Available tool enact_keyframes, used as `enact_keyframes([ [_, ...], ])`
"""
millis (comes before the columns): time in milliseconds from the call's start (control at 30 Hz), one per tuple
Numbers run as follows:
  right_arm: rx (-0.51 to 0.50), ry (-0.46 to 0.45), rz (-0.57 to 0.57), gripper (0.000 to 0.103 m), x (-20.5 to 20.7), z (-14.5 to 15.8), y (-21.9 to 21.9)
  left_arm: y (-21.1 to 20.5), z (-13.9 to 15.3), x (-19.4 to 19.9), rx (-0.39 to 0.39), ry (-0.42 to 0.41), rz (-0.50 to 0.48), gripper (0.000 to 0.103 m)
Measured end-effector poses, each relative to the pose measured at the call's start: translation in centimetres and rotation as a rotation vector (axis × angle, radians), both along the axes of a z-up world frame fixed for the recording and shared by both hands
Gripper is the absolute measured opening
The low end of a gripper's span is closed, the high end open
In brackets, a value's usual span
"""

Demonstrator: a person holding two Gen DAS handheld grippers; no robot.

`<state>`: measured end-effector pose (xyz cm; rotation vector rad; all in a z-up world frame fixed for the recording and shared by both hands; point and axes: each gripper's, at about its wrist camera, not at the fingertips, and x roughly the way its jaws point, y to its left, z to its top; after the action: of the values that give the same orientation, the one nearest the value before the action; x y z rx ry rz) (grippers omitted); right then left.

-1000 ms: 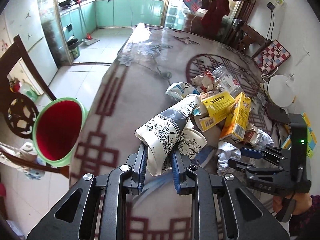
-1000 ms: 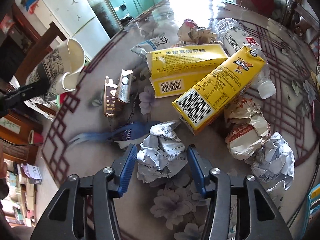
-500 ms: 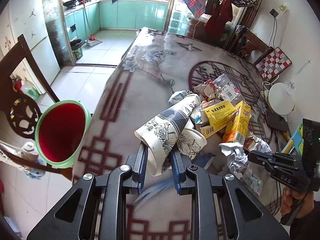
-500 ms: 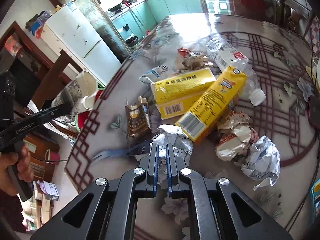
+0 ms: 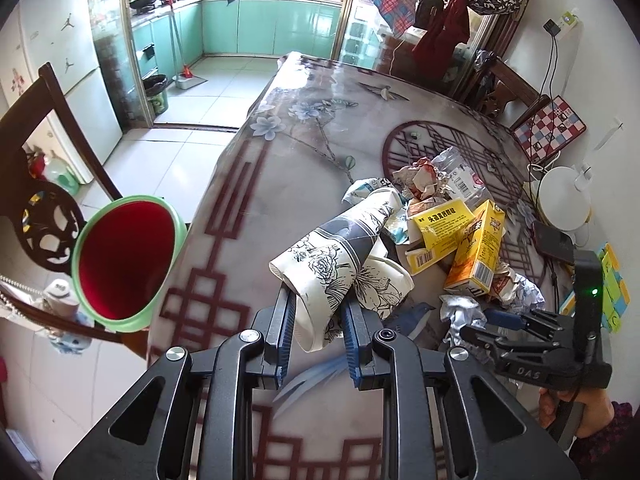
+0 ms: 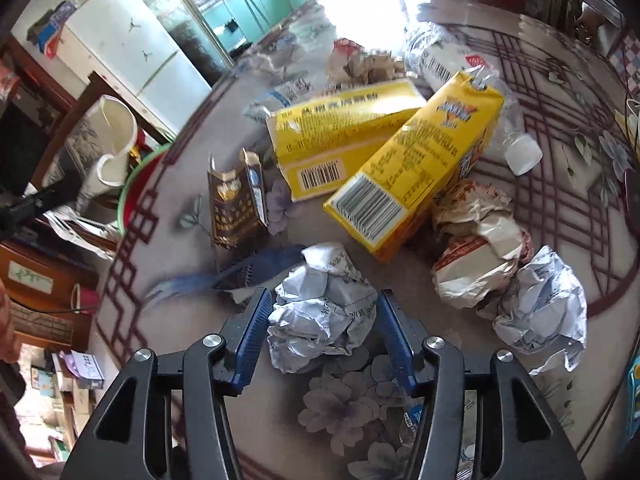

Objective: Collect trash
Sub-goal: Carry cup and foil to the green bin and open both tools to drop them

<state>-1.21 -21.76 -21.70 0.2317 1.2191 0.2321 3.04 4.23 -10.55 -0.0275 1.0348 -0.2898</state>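
From the left wrist, the left gripper is clamped narrow on a stack of crushed paper cups, whose long axis runs up and away from the fingers toward the middle of the surface. A green-rimmed red bin sits off the surface's left edge, near a dark chair; judged from here, that is where the cups should go, a swing to the left of this gripper. The rest of the trash lies toward the right edge, where the right gripper reaches for a crumpled paper ball. From the right wrist, the right gripper stands about halfway wide and its jaws are opening, with the paper ball lying directly between the blue pads, which flank it closely; whether they touch it I cannot tell. Just beyond it lie two yellow cartons, a brown packet and more crumpled wrappers to the right. The right hand is clearly the nearer one to the ball.
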Motion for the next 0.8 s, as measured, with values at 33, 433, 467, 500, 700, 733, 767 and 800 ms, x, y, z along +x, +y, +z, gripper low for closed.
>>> enact_keyframes([
  [33, -0.005, -0.003, 0.000, 0.052, -0.1, -0.1, 0.1, 0.1, 0.0, 0.0, 0.002, 0.001, 0.002, 0.022],
  [433, 0.088, -0.135, -0.062, 0.023, -0.2, 5.6, 1.8, 3.3, 0.4, 2.3, -0.020, -0.027, -0.012, 0.022],
  [467, 0.088, -0.147, -0.070, 0.023, 0.1, 6.3, 2.2, 3.9, 0.3, 2.9, -0.026, -0.025, -0.016, 0.022],
  [500, 0.086, -0.160, -0.081, 0.023, 0.5, 7.0, 2.7, 4.4, 0.1, 3.3, -0.030, -0.021, -0.020, 0.022],
  [700, 0.067, -0.213, -0.084, 0.023, 3.4, 9.8, 7.5, 8.8, -0.4, 5.3, 0.010, -0.021, -0.040, 0.022],
  [733, 0.067, -0.217, -0.081, 0.023, 4.0, 10.1, 8.5, 9.8, -0.6, 5.6, 0.015, -0.018, -0.039, 0.022],
  [767, 0.067, -0.220, -0.076, 0.023, 4.5, 10.2, 9.5, 11.0, -0.8, 6.1, 0.017, -0.010, -0.033, 0.022],
  [800, 0.064, -0.222, -0.067, 0.023, 5.1, 10.4, 10.7, 12.1, -1.1, 6.4, 0.020, -0.003, -0.024, 0.022],
])
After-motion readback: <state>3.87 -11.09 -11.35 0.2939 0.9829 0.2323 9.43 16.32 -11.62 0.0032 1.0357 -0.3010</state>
